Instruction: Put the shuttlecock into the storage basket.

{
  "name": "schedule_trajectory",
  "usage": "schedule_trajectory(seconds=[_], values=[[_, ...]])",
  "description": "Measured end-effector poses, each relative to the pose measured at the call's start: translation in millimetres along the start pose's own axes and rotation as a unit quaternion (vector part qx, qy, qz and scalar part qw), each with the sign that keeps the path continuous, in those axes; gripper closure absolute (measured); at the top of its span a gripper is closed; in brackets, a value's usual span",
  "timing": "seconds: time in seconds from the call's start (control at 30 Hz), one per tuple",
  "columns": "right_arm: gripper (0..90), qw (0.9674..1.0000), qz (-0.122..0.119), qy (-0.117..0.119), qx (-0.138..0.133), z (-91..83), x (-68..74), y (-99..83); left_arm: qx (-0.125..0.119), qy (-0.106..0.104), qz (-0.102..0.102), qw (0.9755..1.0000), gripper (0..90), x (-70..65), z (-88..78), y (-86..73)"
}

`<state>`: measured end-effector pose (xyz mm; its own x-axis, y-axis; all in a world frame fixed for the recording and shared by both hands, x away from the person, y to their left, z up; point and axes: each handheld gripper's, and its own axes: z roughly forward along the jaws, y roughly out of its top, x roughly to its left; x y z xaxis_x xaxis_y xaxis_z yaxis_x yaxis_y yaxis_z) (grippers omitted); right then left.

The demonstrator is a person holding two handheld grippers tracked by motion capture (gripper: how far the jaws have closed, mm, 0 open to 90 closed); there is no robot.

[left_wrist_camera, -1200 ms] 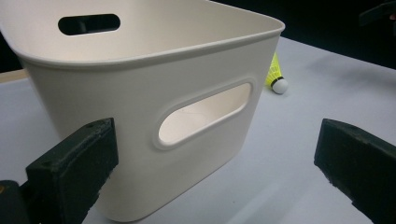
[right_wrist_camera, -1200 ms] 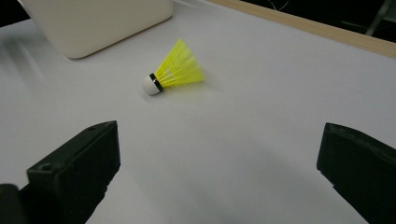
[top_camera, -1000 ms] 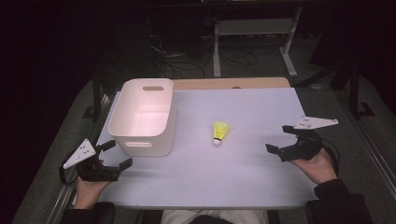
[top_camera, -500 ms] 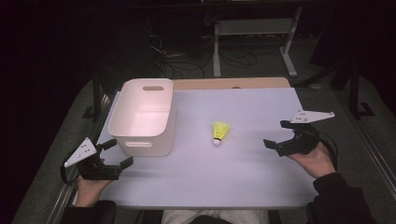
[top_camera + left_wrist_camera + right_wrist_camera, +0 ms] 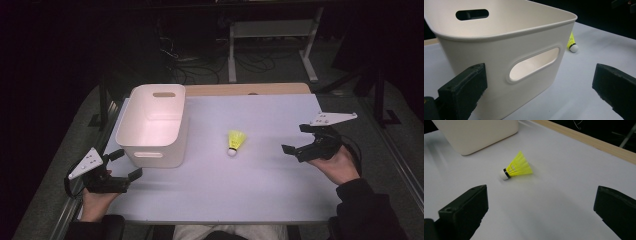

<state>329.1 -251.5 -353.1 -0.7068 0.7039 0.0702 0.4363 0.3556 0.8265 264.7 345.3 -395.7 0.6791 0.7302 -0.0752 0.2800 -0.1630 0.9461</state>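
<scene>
A yellow shuttlecock (image 5: 235,141) with a white cork lies on its side in the middle of the white table, cork toward me. In the right gripper view the shuttlecock (image 5: 516,169) lies ahead of the jaws. My right gripper (image 5: 298,139) is open, a hand's width right of the shuttlecock, with nothing between its jaws. A white plastic bin (image 5: 154,125) with handle slots stands at the left. My left gripper (image 5: 126,164) is open at the near left corner, pointing at the bin's front wall (image 5: 506,62). The shuttlecock (image 5: 572,44) peeks past the bin's right corner.
A wooden strip (image 5: 247,89) runs along the table's far edge. Beyond it stand a metal frame (image 5: 272,35) and cables on a dark floor. The bin looks empty inside.
My right gripper has moved left and slightly forward, closer to the shuttlecock. The left gripper has barely shifted. The shuttlecock and bin have stayed put.
</scene>
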Motion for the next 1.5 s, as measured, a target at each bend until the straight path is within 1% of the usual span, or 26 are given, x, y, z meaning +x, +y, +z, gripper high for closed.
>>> schedule_trajectory(seconds=[0.53, 1.0, 1.3, 1.5], values=[[0.0, 0.9999, -0.014, 0.003, 0.008, 5.2, -1.2, 17.1, -0.001, -0.001, -0.001, 1.0, 0.0, 0.1, -0.3, 0.0], [0.0, 0.9992, -0.027, 0.014, 0.026, 22.8, -4.1, 33.7, -0.001, 0.0, -0.002, 1.0, 0.0, 0.0, -0.4, -0.1], [0.0, 0.9989, -0.025, 0.022, 0.033, 34.6, -7.3, 35.8, -0.001, -0.001, -0.002, 1.0, 0.0, 0.0, -0.8, -0.1], [0.0, 0.9985, -0.029, 0.027, 0.037, 42.0, -6.8, 40.5, -0.001, -0.001, -0.002, 1.0, 0.0, 0.0, -0.8, -0.1]])
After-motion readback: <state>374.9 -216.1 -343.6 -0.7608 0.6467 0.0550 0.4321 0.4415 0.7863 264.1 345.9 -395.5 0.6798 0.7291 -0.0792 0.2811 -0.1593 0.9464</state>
